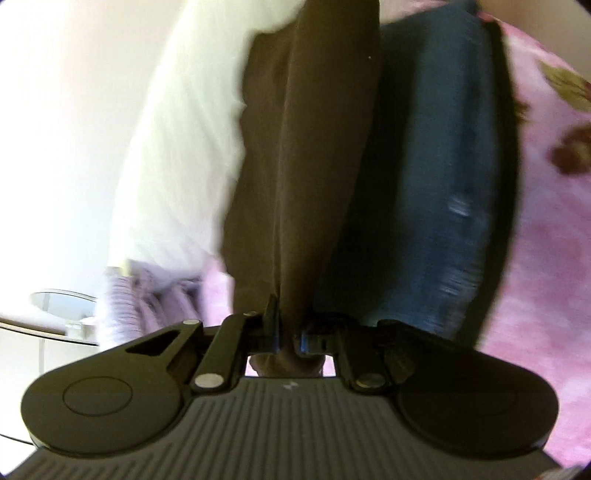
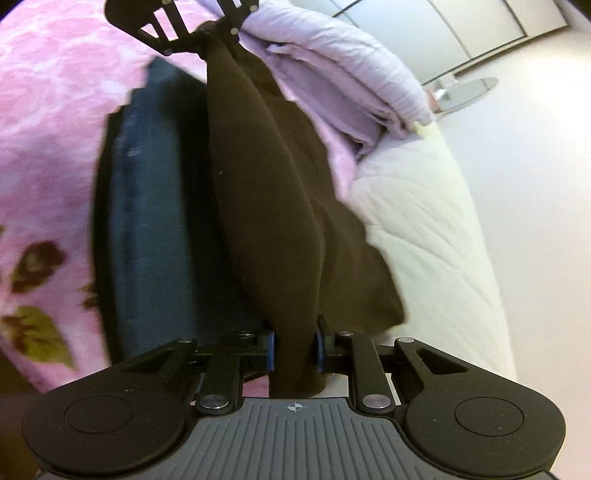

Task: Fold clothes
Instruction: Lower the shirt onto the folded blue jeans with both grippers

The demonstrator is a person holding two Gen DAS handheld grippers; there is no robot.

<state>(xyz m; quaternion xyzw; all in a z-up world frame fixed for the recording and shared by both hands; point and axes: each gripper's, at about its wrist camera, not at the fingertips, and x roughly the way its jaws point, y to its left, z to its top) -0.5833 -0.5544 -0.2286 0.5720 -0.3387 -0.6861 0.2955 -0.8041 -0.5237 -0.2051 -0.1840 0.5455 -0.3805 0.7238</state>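
Note:
A dark brown garment (image 1: 299,155) stretches between my two grippers, hanging in a long fold above the bed. My left gripper (image 1: 290,338) is shut on one end of it. My right gripper (image 2: 294,349) is shut on the other end of the brown garment (image 2: 273,206), its blue pads pressing the cloth from both sides. The left gripper (image 2: 218,27) also shows at the top of the right wrist view, pinching the far end. Beside the brown garment lies folded blue denim (image 1: 424,177), seen again in the right wrist view (image 2: 147,206).
A pink floral blanket (image 2: 48,110) covers the bed. A white quilted mattress (image 2: 424,229) and a lilac crumpled sheet (image 2: 332,74) lie at the bed's edge. A glass side table (image 1: 62,306) stands beside the bed, by a pale wall.

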